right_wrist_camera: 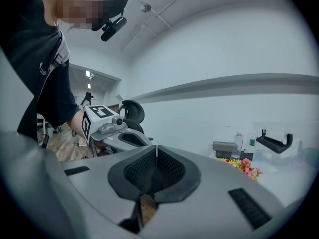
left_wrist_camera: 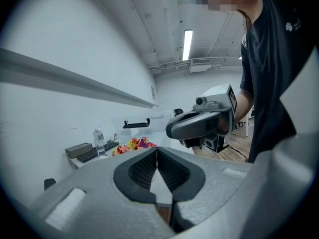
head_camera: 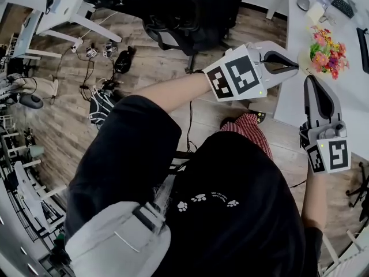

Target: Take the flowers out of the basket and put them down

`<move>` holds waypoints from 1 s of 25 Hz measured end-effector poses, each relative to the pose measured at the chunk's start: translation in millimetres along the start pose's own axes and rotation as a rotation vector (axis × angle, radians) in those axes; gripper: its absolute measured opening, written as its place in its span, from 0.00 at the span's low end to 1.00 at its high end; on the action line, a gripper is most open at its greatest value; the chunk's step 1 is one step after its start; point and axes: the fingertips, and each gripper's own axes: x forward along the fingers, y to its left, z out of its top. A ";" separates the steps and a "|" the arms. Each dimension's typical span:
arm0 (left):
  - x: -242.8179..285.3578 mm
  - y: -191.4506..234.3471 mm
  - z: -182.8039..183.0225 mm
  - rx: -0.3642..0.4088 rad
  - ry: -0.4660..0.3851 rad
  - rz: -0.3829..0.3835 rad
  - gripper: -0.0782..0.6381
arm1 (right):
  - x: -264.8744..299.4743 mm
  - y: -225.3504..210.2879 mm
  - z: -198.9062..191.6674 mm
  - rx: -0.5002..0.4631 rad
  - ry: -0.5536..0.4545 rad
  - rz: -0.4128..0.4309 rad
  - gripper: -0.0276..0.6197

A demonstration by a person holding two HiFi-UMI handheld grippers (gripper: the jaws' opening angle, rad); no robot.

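Wooden floor [head_camera: 144,68], black office chair [head_camera: 190,10]

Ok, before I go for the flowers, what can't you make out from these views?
- Basket: head view, the flowers cover it from above; its shape and handle are unclear.
- Single stems: both gripper views, the flowers are too small and far to count.
- Table: head view, cut off by the right edge.
- Items beside the keyboard: left gripper view, too small to identify.
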 end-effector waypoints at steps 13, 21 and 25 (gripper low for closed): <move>-3.1 -8.6 0.1 -0.013 -0.011 0.021 0.12 | -7.7 4.6 -5.5 0.020 -0.007 -0.006 0.06; 7.1 -18.4 5.9 -0.037 -0.040 0.022 0.12 | -22.1 5.0 -6.7 0.046 -0.039 -0.037 0.06; 16.7 -21.0 14.8 -0.054 -0.052 0.043 0.12 | -33.9 0.2 -6.3 0.065 -0.060 -0.056 0.06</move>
